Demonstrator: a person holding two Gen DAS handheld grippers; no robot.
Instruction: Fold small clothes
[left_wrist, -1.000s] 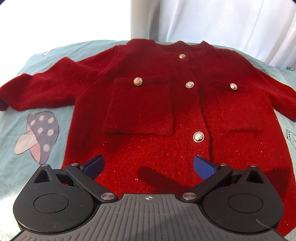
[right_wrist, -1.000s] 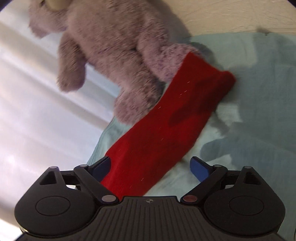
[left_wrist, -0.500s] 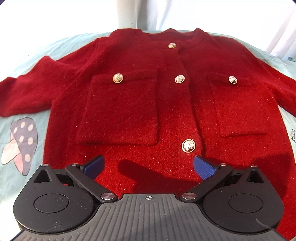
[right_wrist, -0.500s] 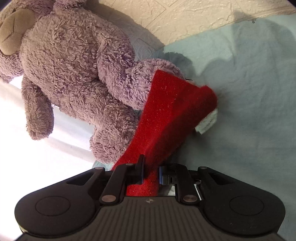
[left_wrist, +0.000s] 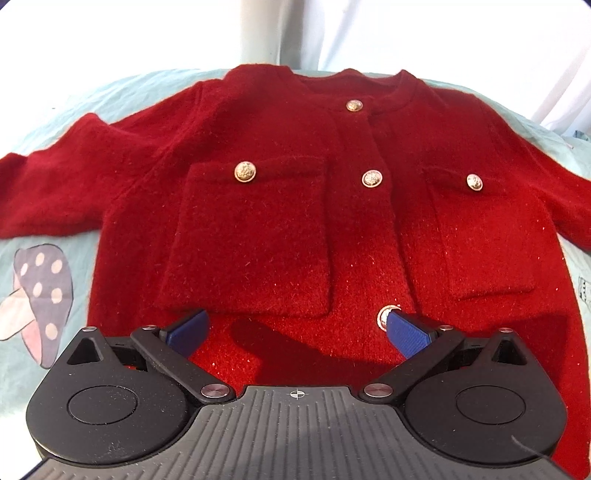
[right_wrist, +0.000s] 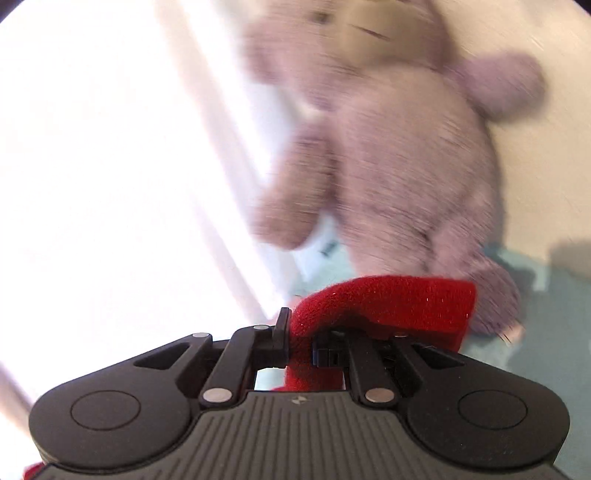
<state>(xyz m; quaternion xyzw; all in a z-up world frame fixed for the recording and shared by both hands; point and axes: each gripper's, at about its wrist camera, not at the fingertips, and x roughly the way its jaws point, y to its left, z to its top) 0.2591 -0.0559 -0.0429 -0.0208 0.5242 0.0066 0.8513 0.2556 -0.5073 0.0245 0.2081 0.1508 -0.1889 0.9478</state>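
Observation:
A small dark red cardigan with gold buttons and two chest pockets lies flat, front up, on a pale blue sheet. My left gripper is open just above its lower hem, blue pads spread to either side. My right gripper is shut on the end of a red sleeve, which is lifted and drapes over the right finger.
A purple plush bear sits close behind the held sleeve, blurred by motion. A mushroom print marks the sheet left of the cardigan. White curtains hang behind the bed. The other sleeve stretches left.
My right gripper closed on the sleeve end and lifted it, swinging the view up toward the bear. My left gripper moved closer over the cardigan's hem, still open.

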